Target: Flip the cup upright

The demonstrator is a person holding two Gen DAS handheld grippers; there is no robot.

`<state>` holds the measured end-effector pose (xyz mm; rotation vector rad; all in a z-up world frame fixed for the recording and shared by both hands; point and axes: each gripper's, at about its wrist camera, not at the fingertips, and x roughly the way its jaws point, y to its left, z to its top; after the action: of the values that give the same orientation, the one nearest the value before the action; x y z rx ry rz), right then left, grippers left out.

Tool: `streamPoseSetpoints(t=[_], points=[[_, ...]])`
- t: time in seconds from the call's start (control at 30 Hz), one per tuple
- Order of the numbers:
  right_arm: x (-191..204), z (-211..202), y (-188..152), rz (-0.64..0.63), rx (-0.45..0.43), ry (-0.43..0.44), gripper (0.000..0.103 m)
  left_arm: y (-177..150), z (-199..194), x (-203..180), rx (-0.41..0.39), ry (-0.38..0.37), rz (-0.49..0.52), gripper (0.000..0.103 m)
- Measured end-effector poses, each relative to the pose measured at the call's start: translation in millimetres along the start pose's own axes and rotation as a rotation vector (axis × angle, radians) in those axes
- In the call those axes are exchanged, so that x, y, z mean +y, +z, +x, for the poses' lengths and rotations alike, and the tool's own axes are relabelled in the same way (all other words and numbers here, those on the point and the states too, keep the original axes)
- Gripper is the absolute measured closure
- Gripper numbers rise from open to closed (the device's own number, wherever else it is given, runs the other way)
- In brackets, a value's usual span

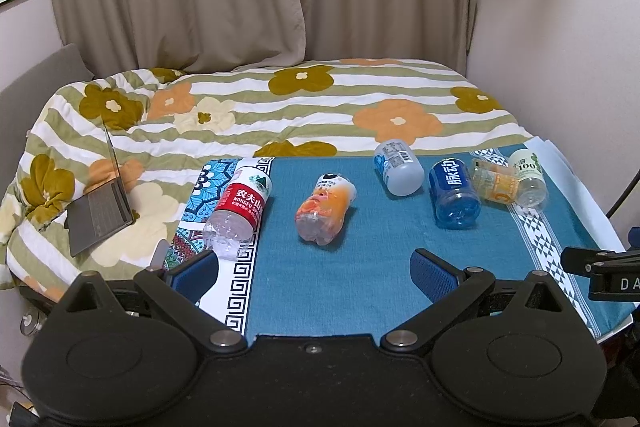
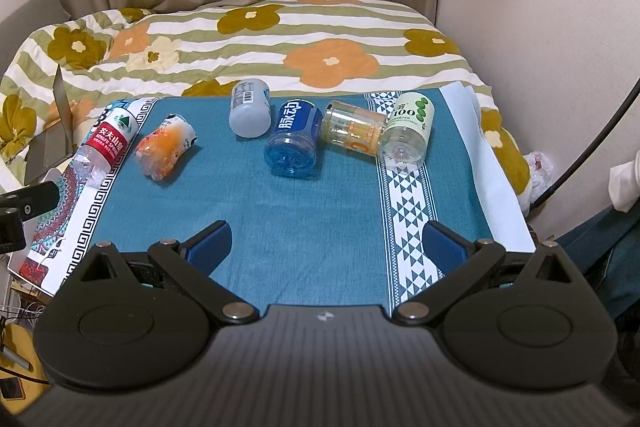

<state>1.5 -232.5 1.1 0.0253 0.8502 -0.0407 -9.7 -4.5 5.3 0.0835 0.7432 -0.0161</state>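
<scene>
Several cut bottle cups lie on their sides on the blue cloth: a red-label one [image 1: 240, 213] [image 2: 105, 147] at the left, an orange one [image 1: 326, 213] [image 2: 166, 146], a grey one [image 1: 398, 167] [image 2: 249, 107], a blue one [image 1: 454, 193] [image 2: 294, 137], an orange-banded clear one [image 1: 494, 181] [image 2: 354, 127] and a green-and-white one [image 1: 529, 177] [image 2: 408, 131]. My left gripper [image 1: 314, 273] is open and empty, near the table's front, before the red and orange cups. My right gripper [image 2: 326, 247] is open and empty, before the blue cup.
The table [image 1: 360, 287] [image 2: 320, 195] stands against a bed with a flowered quilt [image 1: 280, 107] [image 2: 280, 43]. A half-open laptop [image 1: 102, 211] lies on the bed at the left. Curtains hang behind, a wall is on the right. The other gripper's black edge [image 1: 600, 267] [image 2: 20, 211] shows at each side.
</scene>
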Motion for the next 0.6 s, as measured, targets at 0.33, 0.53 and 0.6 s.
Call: streamPoseSetpoints(t=[0.33,0.53,0.6], points=[[1.1,-0.4,-4.1,0.003,-0.001,0.000,0.000,-1.2,-1.4,-5.8,-0.004,0.001,0.010,0.000],[0.8,-1.1,-4.2,0.005,-0.001,0.002,0.000,-0.7,-2.2,-6.1,-0.005,0.003,0.010,0.000],[0.9,-1.2,-4.1,0.004,0.002,0.003,0.000,-0.5,-2.4,-6.2,-0.002,0.004,0.010,0.000]])
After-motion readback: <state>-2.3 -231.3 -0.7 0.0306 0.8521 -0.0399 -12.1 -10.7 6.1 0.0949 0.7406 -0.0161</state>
